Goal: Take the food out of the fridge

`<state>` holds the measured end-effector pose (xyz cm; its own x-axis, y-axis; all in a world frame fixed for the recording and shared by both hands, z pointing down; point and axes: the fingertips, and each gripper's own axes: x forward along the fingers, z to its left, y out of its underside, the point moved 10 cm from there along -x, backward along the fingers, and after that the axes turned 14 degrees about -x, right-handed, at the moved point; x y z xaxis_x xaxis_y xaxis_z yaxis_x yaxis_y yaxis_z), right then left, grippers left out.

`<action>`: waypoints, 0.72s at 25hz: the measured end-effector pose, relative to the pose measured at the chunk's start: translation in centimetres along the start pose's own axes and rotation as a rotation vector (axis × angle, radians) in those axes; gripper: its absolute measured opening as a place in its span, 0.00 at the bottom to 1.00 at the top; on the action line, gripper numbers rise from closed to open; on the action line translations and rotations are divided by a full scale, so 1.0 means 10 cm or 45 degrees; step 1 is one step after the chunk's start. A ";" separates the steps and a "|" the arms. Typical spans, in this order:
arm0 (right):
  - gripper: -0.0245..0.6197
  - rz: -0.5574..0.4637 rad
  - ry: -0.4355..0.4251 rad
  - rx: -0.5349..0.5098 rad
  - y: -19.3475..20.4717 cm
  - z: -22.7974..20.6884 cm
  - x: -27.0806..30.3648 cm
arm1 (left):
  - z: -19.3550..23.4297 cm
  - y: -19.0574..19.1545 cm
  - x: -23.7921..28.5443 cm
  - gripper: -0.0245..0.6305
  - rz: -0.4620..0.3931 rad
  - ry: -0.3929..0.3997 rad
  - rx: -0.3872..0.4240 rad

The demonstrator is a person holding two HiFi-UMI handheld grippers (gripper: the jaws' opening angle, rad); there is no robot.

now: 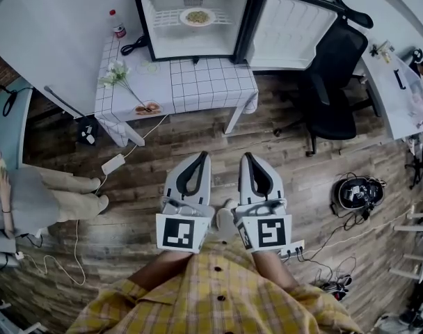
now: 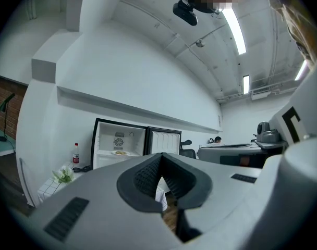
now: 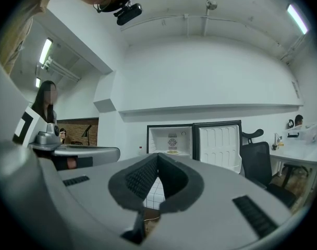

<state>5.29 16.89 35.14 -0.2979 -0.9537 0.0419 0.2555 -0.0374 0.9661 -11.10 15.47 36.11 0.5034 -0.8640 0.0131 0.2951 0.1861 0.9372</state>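
A small black fridge (image 1: 194, 19) stands on a table with a checked cloth (image 1: 197, 82), its door (image 1: 288, 30) swung open to the right. On its wire shelf sits a white plate of food (image 1: 197, 17), also visible far off as the plate (image 2: 119, 152) in the left gripper view and the plate (image 3: 172, 152) in the right gripper view. Both grippers hang side by side low over the wooden floor, well short of the table. My left gripper (image 1: 201, 156) is shut and holds nothing. My right gripper (image 1: 248, 156) is shut too, with nothing between its pads.
On the table are a red-capped bottle (image 1: 117, 23), white flowers (image 1: 117, 75), a small dish (image 1: 147, 108) and a black cable. A black office chair (image 1: 333, 82) stands beside the open door. A person sits at the left (image 1: 30, 193). Cables and a round black device (image 1: 357, 192) lie on the floor at right.
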 end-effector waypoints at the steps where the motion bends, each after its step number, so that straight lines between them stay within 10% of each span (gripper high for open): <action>1: 0.05 0.002 0.002 0.000 0.01 0.00 0.03 | 0.02 -0.01 0.03 0.05 -0.001 0.000 -0.002; 18: 0.05 -0.008 -0.042 0.027 0.26 -0.57 0.80 | 0.17 0.02 0.95 0.05 -0.009 -0.035 0.030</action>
<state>8.79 7.46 36.56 -0.3294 -0.9432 0.0439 0.2342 -0.0366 0.9715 -7.64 6.49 37.01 0.4788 -0.8778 0.0160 0.2792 0.1695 0.9451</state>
